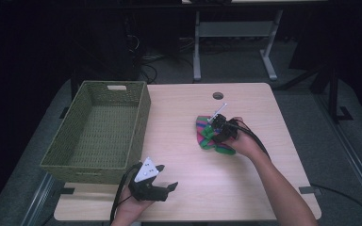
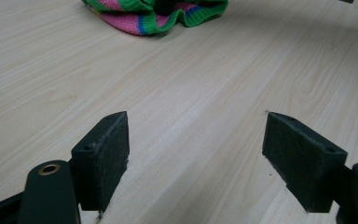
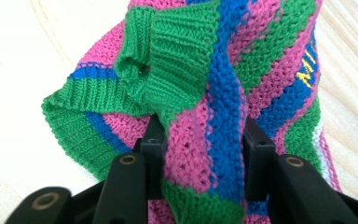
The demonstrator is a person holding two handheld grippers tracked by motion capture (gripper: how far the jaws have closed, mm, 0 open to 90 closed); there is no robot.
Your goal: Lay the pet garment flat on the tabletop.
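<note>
Where it lies bunched, knit garment point(image 3: 205, 107): pink-green-blue stripes; right gripper point(image 3: 200, 154) clamps it; left gripper point(image 2: 196, 158) apart

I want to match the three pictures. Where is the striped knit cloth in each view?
High view: the cloth lies right of centre on the table, under the right gripper.
Left gripper view: top edge, left of centre.
Right gripper view: centre, bunched between the jaws.
Shared landmark: the table's pale wood.

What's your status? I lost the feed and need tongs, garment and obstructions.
Right tongs pinching a fold of the striped pink, green and blue knitted garment. Left tongs open over bare table, idle. Green woven basket sits apart at left; nothing between.
</note>
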